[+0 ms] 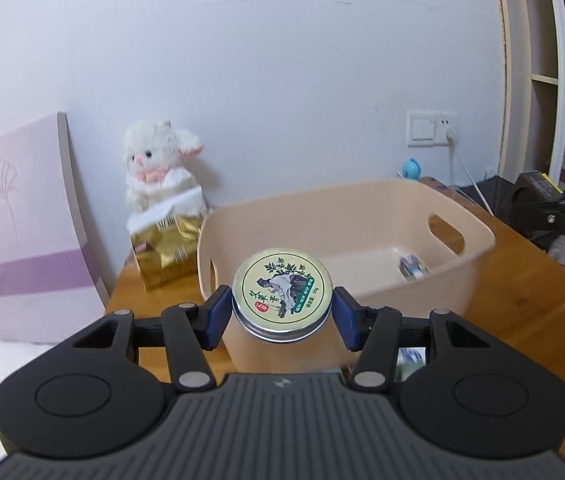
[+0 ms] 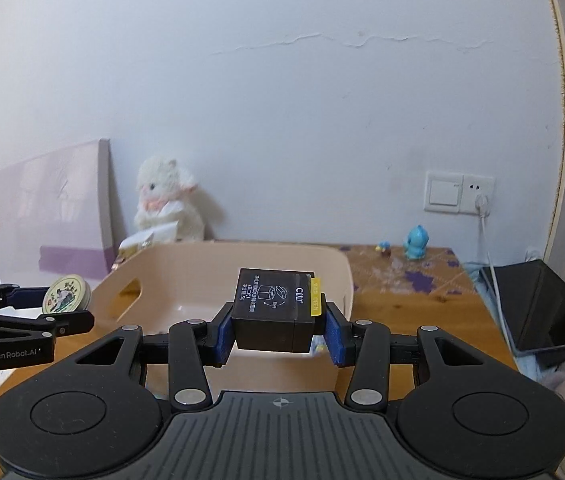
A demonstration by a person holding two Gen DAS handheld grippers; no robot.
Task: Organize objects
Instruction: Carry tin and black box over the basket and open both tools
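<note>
My left gripper [image 1: 282, 312] is shut on a round metal tin [image 1: 281, 296] with a green and cream label, held above the near wall of a beige plastic bin [image 1: 362, 208]. My right gripper [image 2: 278, 326] is shut on a small black box [image 2: 272, 308] with a yellow tab, held above the near rim of the same bin [image 2: 242, 252]. The left gripper with the tin [image 2: 67, 294] shows at the left of the right wrist view. The right gripper with the box [image 1: 538, 190] shows at the right edge of the left wrist view. A small colourful packet [image 1: 412, 268] lies inside the bin.
The bin stands on a wooden table [image 1: 522, 292]. A white plush toy [image 1: 158, 160] and a gold packet [image 1: 166, 252] stand at the back left by the wall. A blue figurine [image 2: 416, 242] stands at the back right. A dark tablet [image 2: 538, 308] lies at the right. A wall socket [image 2: 458, 192] holds a plugged cable.
</note>
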